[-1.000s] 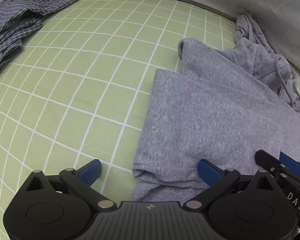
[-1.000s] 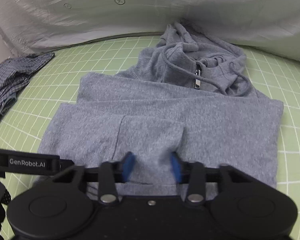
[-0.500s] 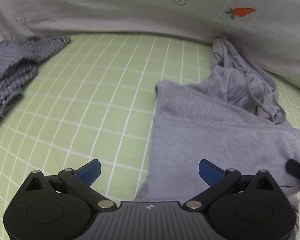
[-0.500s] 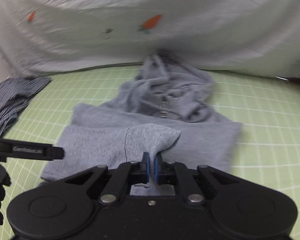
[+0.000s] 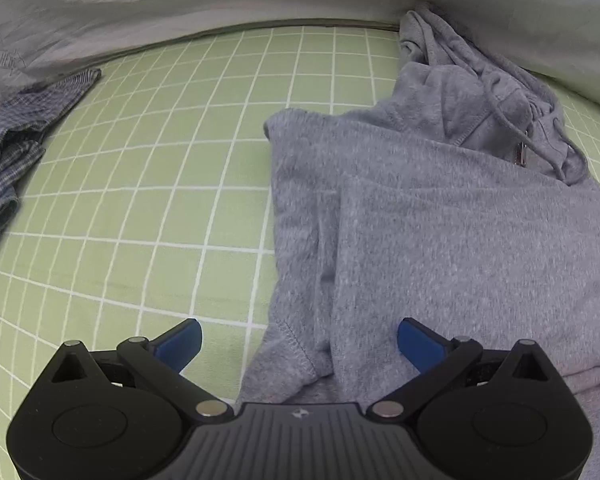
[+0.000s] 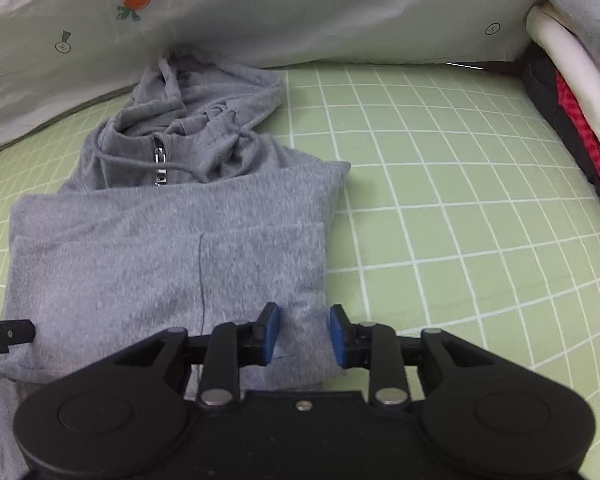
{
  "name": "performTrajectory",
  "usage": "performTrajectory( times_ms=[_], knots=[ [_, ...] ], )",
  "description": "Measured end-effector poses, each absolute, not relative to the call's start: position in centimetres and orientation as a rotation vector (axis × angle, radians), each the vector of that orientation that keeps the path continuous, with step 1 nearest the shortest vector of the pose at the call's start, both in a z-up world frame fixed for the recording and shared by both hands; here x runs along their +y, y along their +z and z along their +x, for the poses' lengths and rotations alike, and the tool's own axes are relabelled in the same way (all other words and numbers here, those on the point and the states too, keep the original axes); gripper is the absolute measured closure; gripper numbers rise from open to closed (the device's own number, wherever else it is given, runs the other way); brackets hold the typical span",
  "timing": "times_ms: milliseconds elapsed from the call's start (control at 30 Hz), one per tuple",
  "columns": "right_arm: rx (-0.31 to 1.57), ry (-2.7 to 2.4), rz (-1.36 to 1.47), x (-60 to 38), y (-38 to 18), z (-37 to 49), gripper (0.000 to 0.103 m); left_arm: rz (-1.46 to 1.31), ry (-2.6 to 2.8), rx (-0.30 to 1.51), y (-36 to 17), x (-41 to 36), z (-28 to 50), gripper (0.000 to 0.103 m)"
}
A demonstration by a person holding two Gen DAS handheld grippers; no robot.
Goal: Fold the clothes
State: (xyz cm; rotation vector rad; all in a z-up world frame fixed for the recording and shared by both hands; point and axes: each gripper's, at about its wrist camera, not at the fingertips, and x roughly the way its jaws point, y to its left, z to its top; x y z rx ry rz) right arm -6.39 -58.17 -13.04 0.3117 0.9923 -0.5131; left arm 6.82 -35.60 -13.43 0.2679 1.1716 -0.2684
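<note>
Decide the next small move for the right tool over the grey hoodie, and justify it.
Probably lift the right tool clear: its jaws have just opened, the folded grey hoodie lies flat beneath, released, while its hood still sits bunched and unfolded.

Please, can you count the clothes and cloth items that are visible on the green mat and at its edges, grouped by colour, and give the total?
Grey: 2, the grey hoodie and a grey item on top of the stack at right.
Blue checked: 1, the checked garment.
White or cream: 1, the cream item.
Red: 1, the red item.
Total: 5.
</note>
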Motion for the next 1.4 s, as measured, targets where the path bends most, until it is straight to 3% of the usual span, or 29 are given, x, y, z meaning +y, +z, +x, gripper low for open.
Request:
performTrajectory(
  times_ms=[200,400,900,1400],
  knots=[
    [1.046,-0.55,0.295,-59.1,-13.2,-5.9,0.03,0.238,-0.284,1.215,-13.8,-35.4,7.7,0.0],
    [1.019,-0.545,0.266,-59.7,-11.4,-6.1,0.014,0.295,-0.298,1.171,-11.8,-35.5,7.8,0.0],
    [0.889,-0.585,0.299,-65.4,-10.7,-1.9,0.01,0.173,-0.354,1.026,-7.5,-41.9,15.4,0.0],
    [0.838,-0.556,0.29,-71.0,-13.4,11.0,0.01,0.306,-0.478,1.025,-12.5,-54.0,23.7,0.0]
  ],
)
